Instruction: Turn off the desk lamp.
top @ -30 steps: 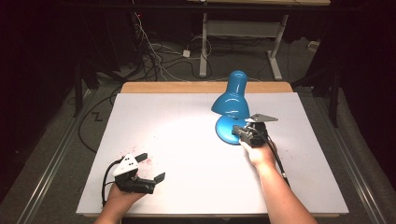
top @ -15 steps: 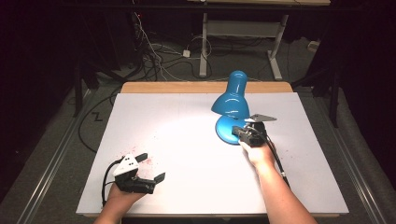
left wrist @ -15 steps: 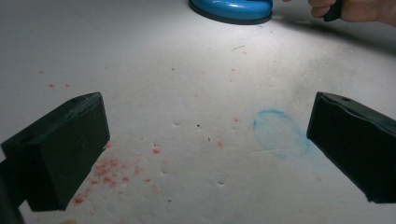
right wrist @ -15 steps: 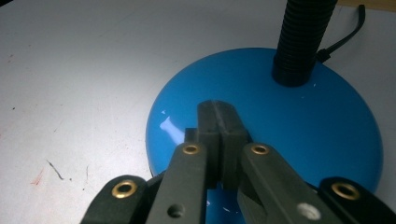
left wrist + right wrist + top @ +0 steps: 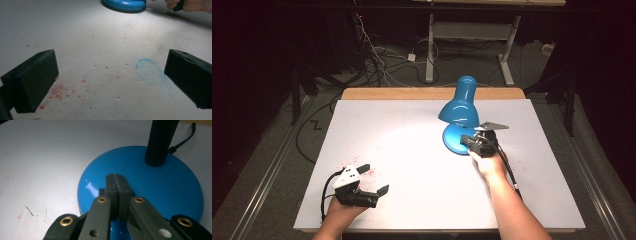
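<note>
Blue desk lamp [image 5: 460, 112] upright on white table [image 5: 402, 150], right of centre, lit shade tipped down toward table middle. Right gripper [image 5: 117, 185] clenched, empty, closed tips over lamp base [image 5: 142, 187]; contact not discernible. Left gripper [image 5: 373, 180] released, jaws wide, near front-left edge above red specks [image 5: 60, 91] and faint blue ring [image 5: 150, 71]

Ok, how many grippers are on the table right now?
2: the left gripper near the front-left edge, jaws open; the right gripper at the lamp base, jaws shut.
</note>
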